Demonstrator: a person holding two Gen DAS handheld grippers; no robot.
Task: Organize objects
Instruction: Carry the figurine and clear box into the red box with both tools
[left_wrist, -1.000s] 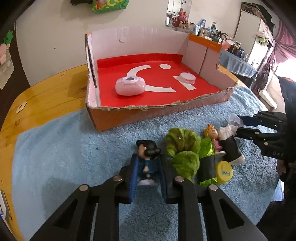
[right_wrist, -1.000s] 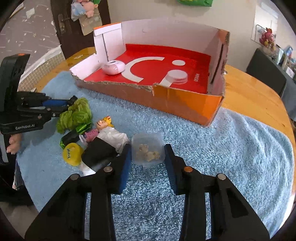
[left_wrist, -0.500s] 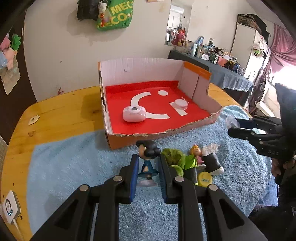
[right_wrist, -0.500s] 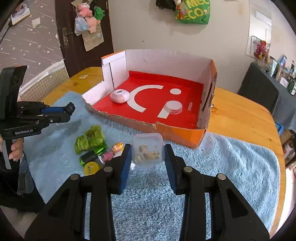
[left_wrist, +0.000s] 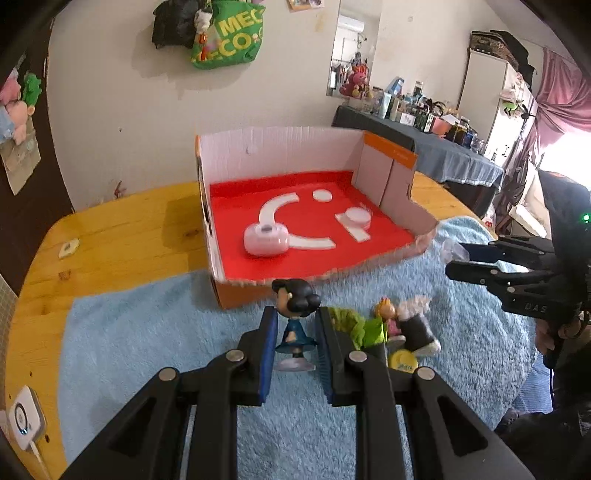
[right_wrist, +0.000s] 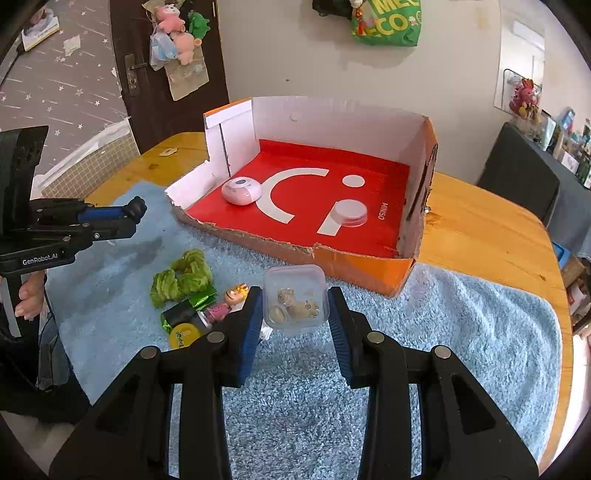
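My left gripper (left_wrist: 294, 345) is shut on a black-haired girl figurine (left_wrist: 295, 325) in a blue dress and holds it above the blue towel (left_wrist: 147, 332). My right gripper (right_wrist: 295, 317) is shut on a small clear plastic box (right_wrist: 295, 297) with brown bits inside, also raised. The open cardboard box with a red floor (left_wrist: 314, 221) stands behind; it holds a pink-white round case (left_wrist: 266, 240) and a white lid (left_wrist: 357, 217). On the towel lie a green fuzzy toy (right_wrist: 181, 277), a blonde figurine (right_wrist: 225, 301) and a yellow cap (right_wrist: 183, 334).
The towel covers a wooden table (left_wrist: 110, 229). A small white tag (left_wrist: 68, 248) lies on the wood at the left. A white device (left_wrist: 24, 424) sits at the table's left edge. The box's front wall (right_wrist: 295, 251) is torn low.
Both grippers have risen and pulled back from the towel, each carrying its object. The toys on the towel and the red box look smaller and farther away.
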